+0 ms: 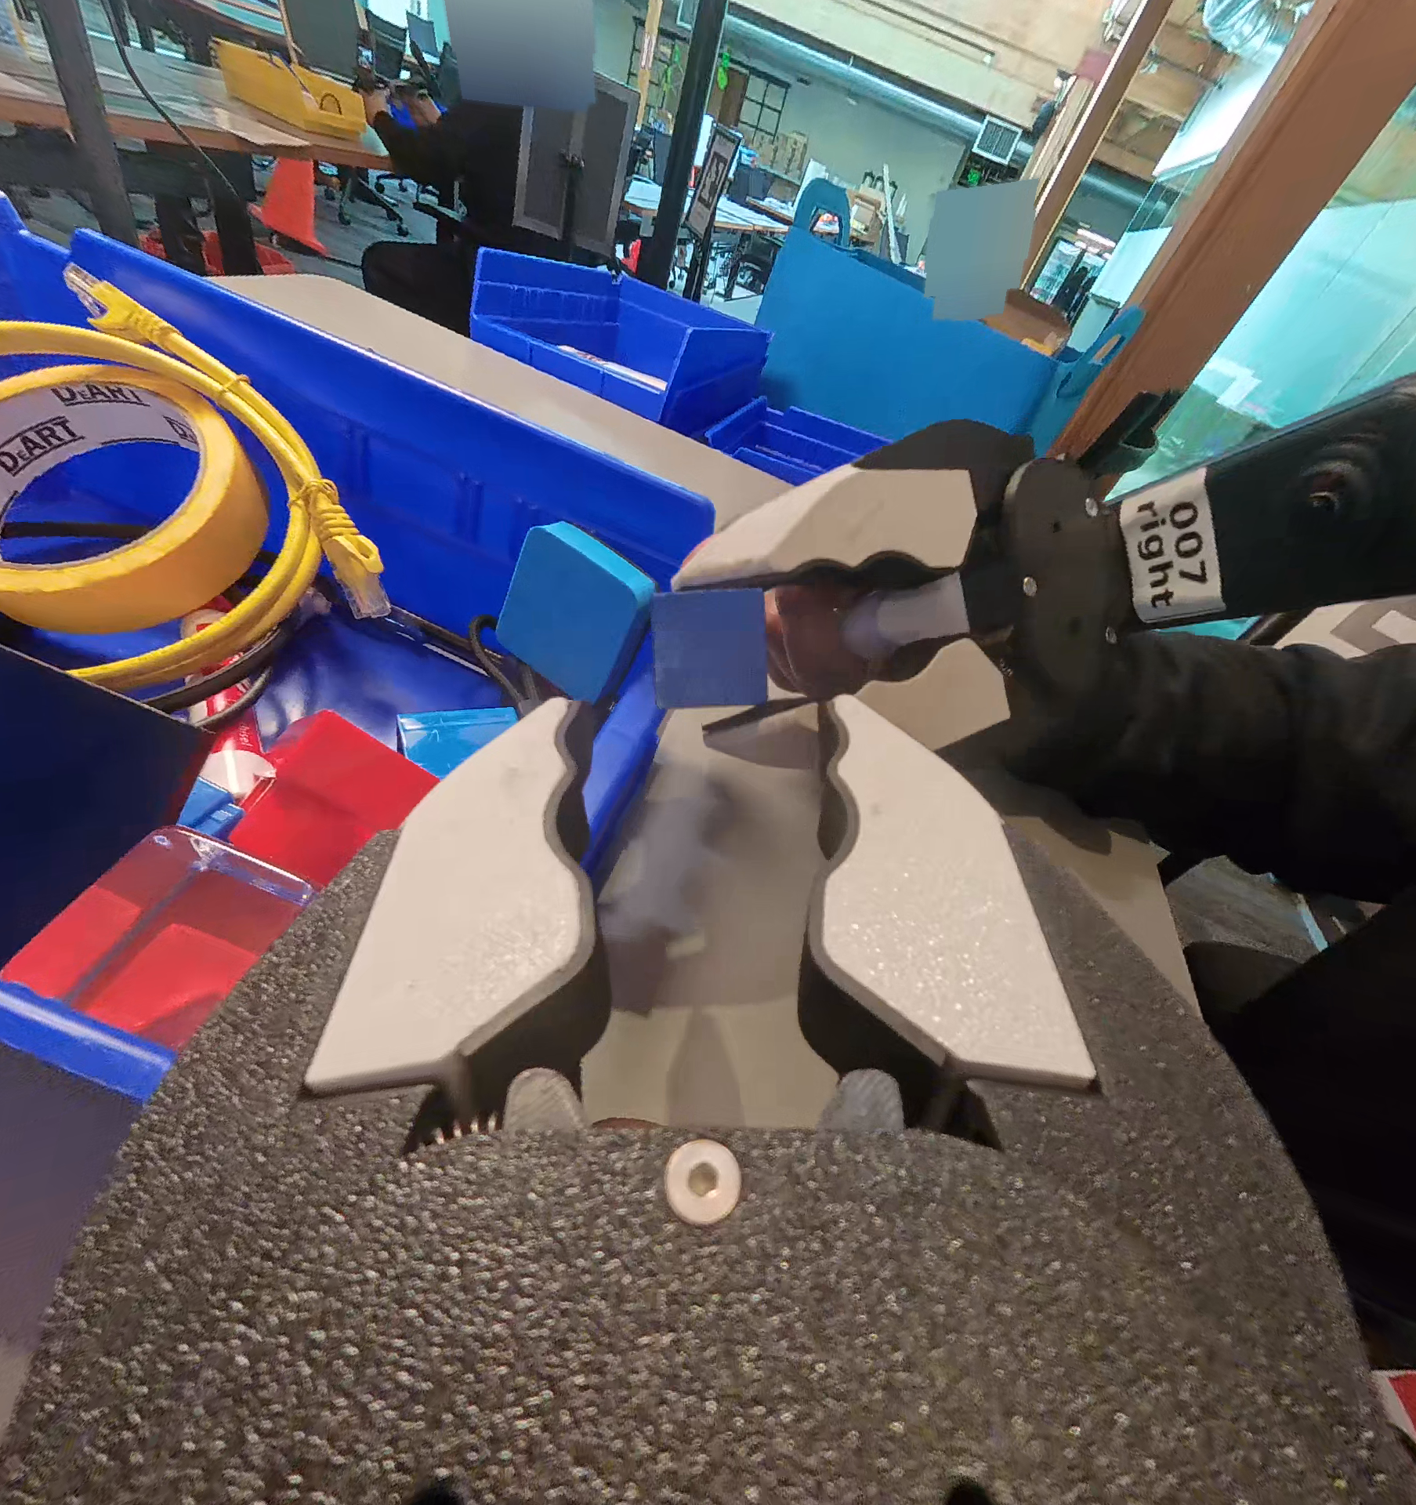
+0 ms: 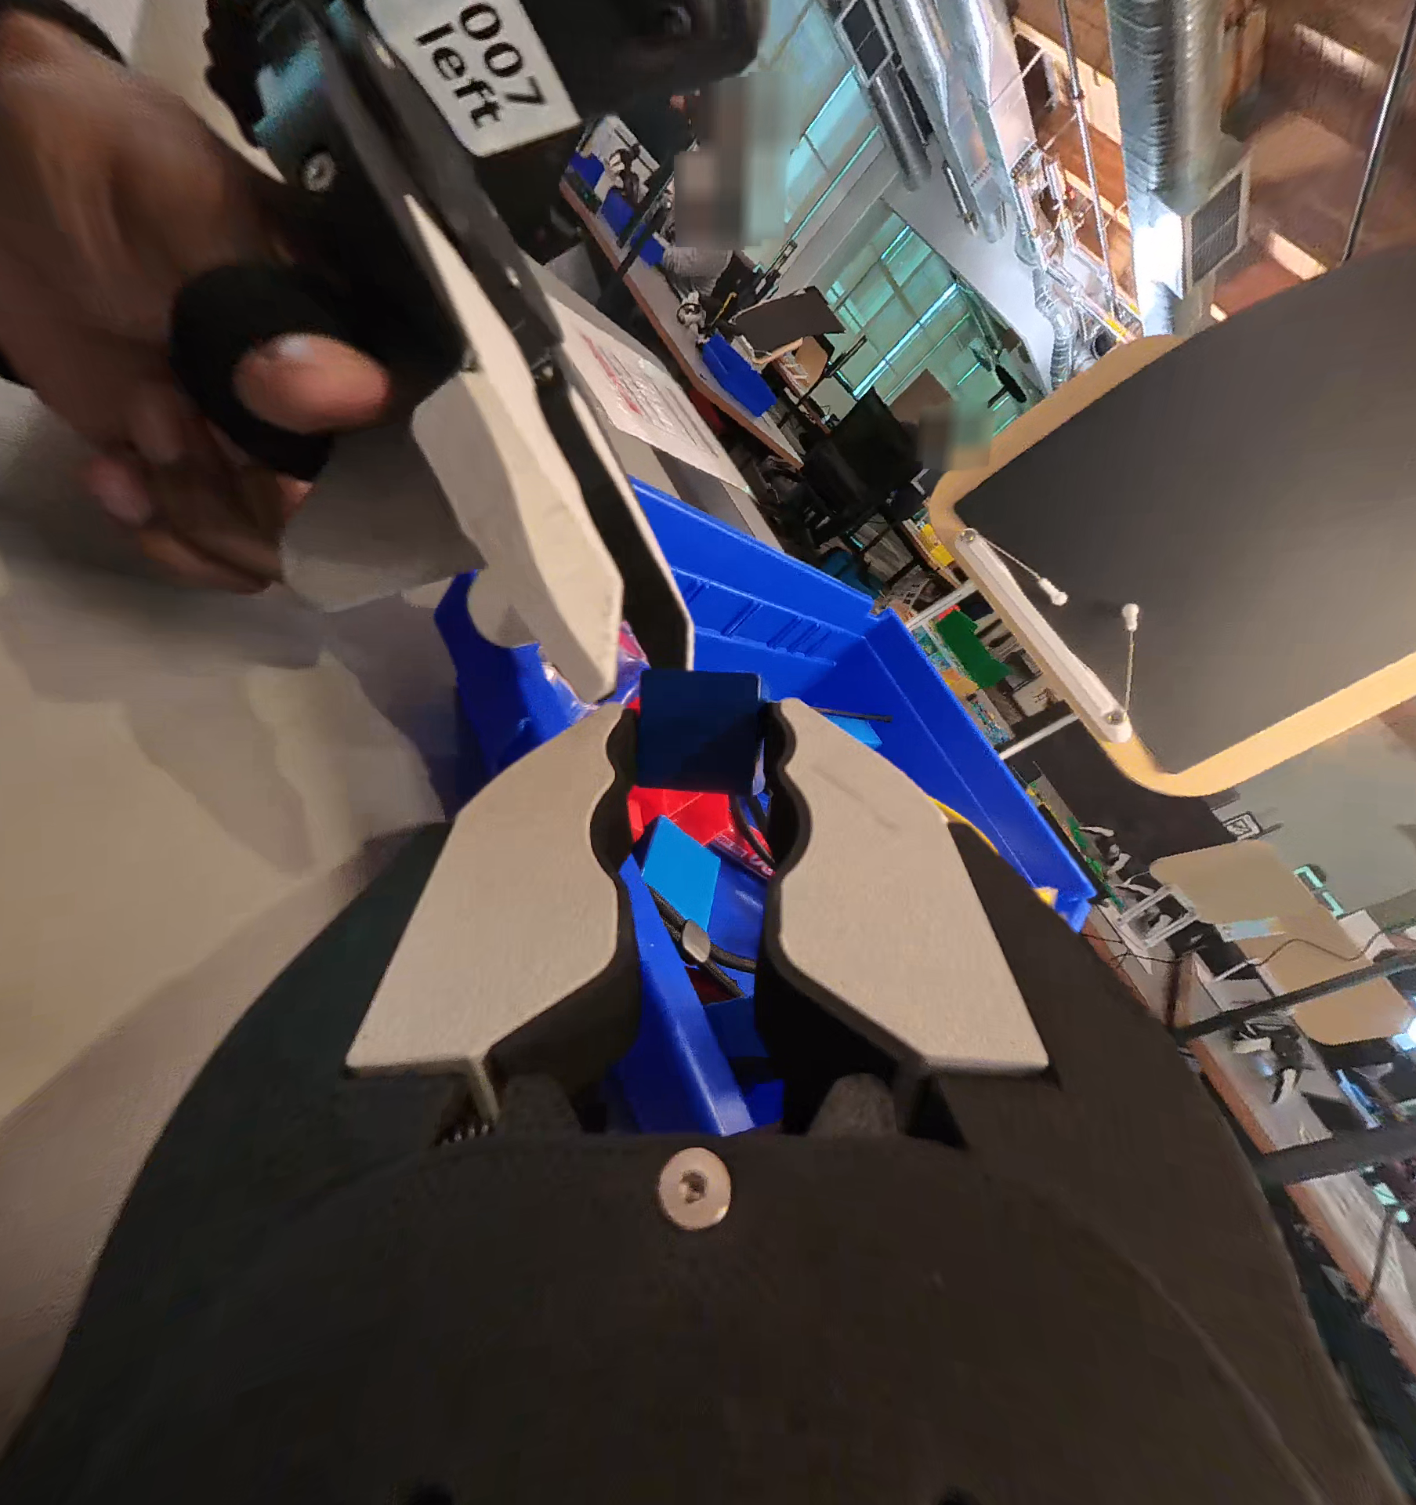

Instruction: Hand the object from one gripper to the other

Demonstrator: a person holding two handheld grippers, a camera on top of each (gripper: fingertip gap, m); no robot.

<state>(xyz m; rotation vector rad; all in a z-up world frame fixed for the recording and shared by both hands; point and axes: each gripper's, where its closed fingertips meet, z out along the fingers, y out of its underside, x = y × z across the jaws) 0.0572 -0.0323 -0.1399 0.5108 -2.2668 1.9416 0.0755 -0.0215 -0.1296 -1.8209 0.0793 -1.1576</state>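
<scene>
Over the blue bin, at left: lying clear of the exchange, a yellow tape roll, a yellow cable and red boxes. Hovering just beside the bin wall, the light-blue block, apparently joined to the darker blue block; link unclear. At centre: standing spread and empty just below the blocks, the left gripper. Advancing until both pads bracket the dark block, then closing squarely. At right: pinching the dark block at its fingertips, the right gripper. Releasing only after the receiving grip is firm. Risking contact: bin rim, crossing fingertips.
</scene>
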